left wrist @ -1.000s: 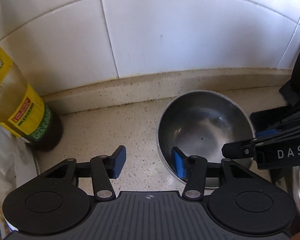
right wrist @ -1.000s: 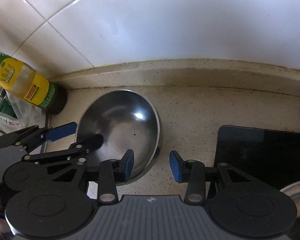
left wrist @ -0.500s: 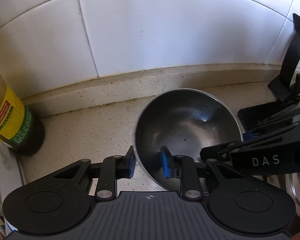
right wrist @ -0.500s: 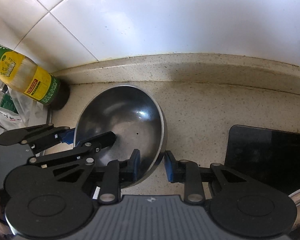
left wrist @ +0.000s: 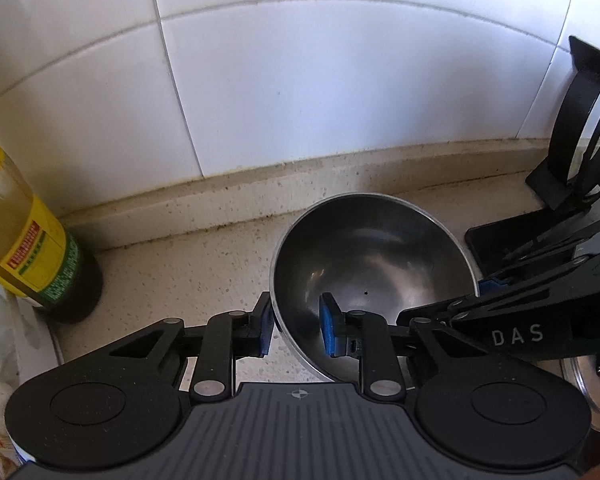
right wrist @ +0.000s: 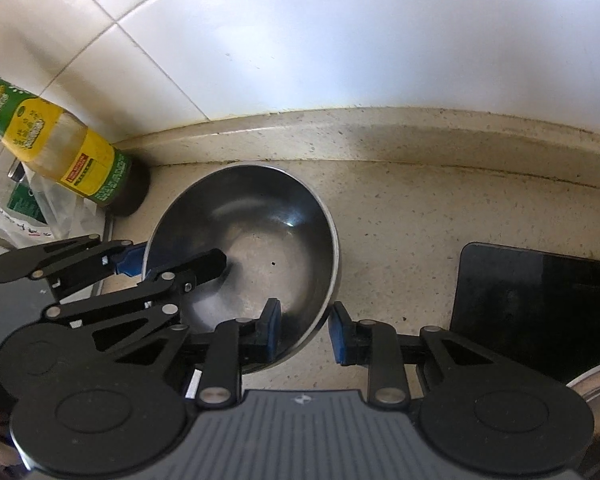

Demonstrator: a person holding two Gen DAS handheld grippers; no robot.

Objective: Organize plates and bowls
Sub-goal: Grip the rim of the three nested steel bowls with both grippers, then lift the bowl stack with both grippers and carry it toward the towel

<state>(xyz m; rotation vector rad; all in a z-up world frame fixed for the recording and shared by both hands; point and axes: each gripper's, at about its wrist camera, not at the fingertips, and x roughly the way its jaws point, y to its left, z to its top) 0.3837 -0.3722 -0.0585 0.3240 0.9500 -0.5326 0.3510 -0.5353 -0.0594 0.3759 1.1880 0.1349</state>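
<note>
Closed since a second ago: left gripper [left wrist: 294, 326] now clamped across the near-left rim of the steel bowl [left wrist: 374, 256], one blue pad inside, one outside. Likewise right gripper [right wrist: 304, 330], then apart, now pinching the bowl's [right wrist: 252, 236] rim at about 5 o'clock. Bowl sitting on the speckled counter [right wrist: 400, 220] near the tiled wall [left wrist: 340, 80]. Oil bottle [right wrist: 68, 156] at 10 o'clock of the bowl, standing apart from it. Black slab [right wrist: 540, 304] at 3 o'clock, well clear.
</note>
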